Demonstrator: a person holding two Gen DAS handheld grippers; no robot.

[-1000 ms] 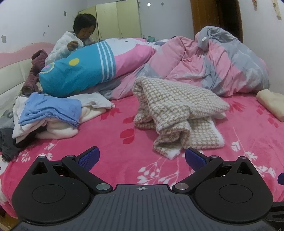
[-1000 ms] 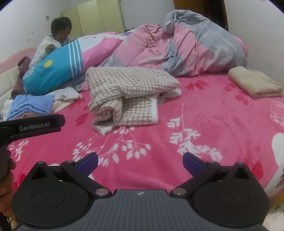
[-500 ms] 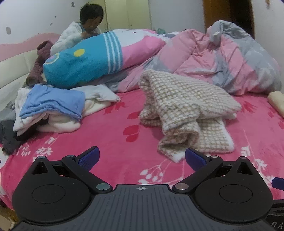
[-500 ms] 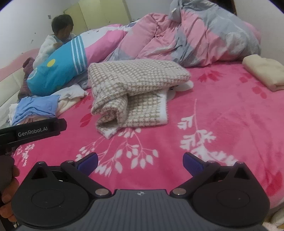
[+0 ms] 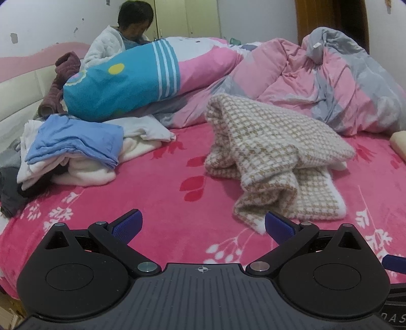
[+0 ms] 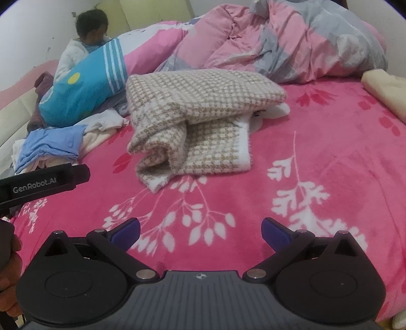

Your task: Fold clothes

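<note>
On the pink floral bedspread (image 6: 317,142), at 12 o'clock from both grippers, a beige-white houndstooth knit (image 6: 198,111) is lying loosely folded in 2 layers, long axis running 10-to-4, rolled end pointing near-left. Left gripper (image 5: 201,223) and right gripper (image 6: 200,229) are hovering wide open, gripping nothing.

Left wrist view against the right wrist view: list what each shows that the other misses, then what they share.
Only the left wrist view shows the dark grey garment at the pile's near edge and the brown door frame behind the quilt.

Only the right wrist view shows the left gripper's black body, marked GenRobot.AI, and most of the folded cream garment.

Both show the houndstooth sweater, part-folded on the pink floral bedspread, the blue garment topping the pile, the pink and grey quilt, a person sitting by the headboard, and an open gripper: left gripper, right gripper.
</note>
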